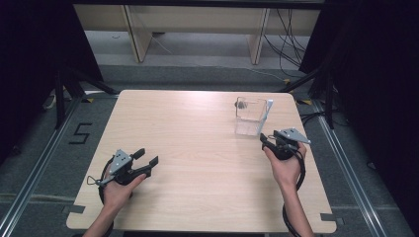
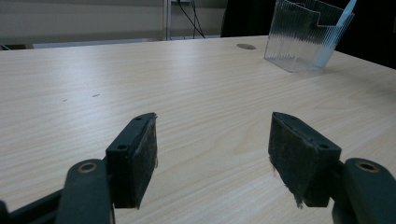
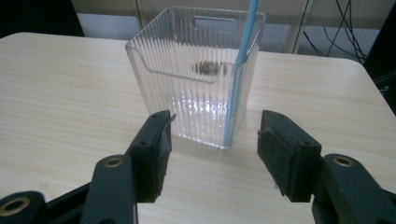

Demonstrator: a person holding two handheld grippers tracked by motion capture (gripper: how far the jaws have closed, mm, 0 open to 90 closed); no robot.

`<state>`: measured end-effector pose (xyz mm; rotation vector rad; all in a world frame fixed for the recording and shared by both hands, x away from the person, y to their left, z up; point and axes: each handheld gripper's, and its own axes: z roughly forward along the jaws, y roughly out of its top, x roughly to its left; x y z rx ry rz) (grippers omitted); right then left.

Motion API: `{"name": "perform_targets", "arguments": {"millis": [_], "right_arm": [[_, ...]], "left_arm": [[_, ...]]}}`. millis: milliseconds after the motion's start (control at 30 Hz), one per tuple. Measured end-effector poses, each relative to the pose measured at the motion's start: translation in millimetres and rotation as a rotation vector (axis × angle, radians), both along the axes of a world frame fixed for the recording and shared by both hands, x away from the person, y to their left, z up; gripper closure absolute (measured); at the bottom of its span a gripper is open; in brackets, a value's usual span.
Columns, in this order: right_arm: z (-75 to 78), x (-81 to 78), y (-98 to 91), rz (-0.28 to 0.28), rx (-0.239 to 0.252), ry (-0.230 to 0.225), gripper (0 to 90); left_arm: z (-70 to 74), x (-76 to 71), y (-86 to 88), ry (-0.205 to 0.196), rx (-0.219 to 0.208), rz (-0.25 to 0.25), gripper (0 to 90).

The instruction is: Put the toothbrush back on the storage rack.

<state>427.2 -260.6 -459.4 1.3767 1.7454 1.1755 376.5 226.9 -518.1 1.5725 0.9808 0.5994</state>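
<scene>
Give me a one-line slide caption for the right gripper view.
Open right hand-held gripper faces a clear ribbed box holding a blue straw on the table.

A clear ribbed plastic container (image 3: 198,74), square in plan and open at the top, stands upright on the far right part of the desk (image 1: 197,148). One wall has a slot handle near its rim, and the opposite wall is cut lower. A light blue straw (image 3: 240,70) stands inside it, leaning in one corner, its top rising above the rim.
</scene>
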Motion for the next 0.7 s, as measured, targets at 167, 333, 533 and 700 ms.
{"name": "perform_targets", "arguments": {"millis": [167,333,533,700], "right_arm": [[-4.4,-15.5,2.9,-0.002,0.008,0.041,43.8],[-14.1,-28.7,2.9,0.02,-0.004,0.034,43.1],[-23.1,-42.8,-0.6,0.041,-0.03,0.047,42.3],[-30.9,-53.1,-7.0,0.047,-0.028,0.054,42.2]], "left_arm": [[0.8,-0.7,1.1,0.009,0.013,0.008,32.3],[1.1,-1.3,1.6,0.008,0.013,0.011,32.3],[1.1,-1.9,2.9,0.006,0.01,0.017,32.3],[0.6,-1.7,3.8,0.007,0.01,0.021,32.3]]}}
